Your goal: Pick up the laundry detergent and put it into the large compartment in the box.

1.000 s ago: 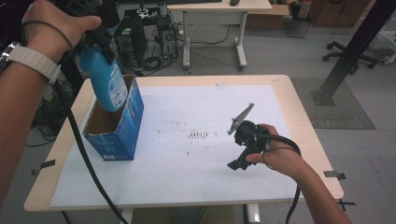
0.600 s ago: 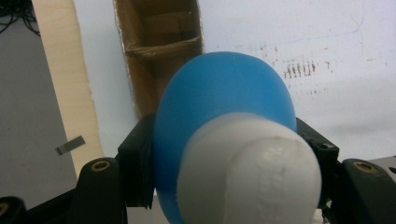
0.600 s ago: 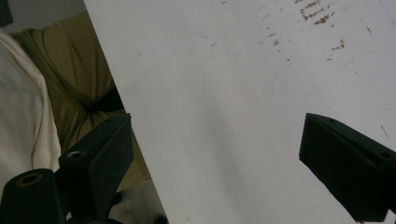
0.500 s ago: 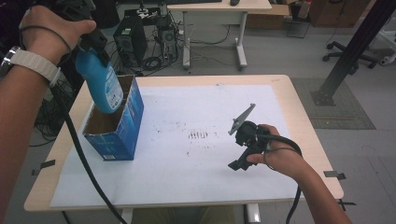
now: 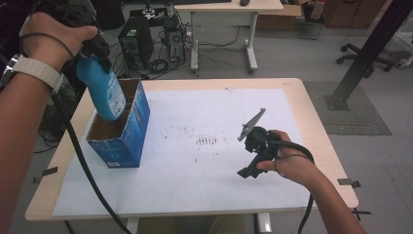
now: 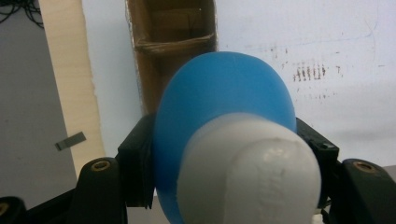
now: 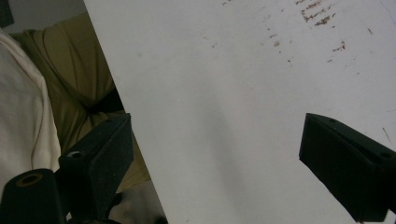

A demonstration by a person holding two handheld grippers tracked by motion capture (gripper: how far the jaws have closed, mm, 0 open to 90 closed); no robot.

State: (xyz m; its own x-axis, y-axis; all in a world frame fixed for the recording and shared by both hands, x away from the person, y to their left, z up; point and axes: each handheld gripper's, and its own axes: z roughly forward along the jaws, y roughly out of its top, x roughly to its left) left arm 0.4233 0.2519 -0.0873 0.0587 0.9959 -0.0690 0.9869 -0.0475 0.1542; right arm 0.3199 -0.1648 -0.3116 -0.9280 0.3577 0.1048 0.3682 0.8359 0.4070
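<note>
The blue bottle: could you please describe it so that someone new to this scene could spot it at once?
Start at the wooden table covered by a white sheet, then go to the open blue cardboard box near its left edge. Just above that box, the left tool grips the blue bottle by its upper part, tilted, base toward the opening. It is the one smooth, rounded blue thing with a white cap.

Blue bottle (image 6: 224,112): smooth plastic with a slight sheen, its white cap (image 6: 250,175) matt. Blue box (image 5: 119,127) below the bottle: printed glossy card outside, raw brown cardboard inside. White sheet (image 5: 195,161) beside the box: matt paper, scuffed. Table edge (image 5: 311,105): pale wood.
</note>
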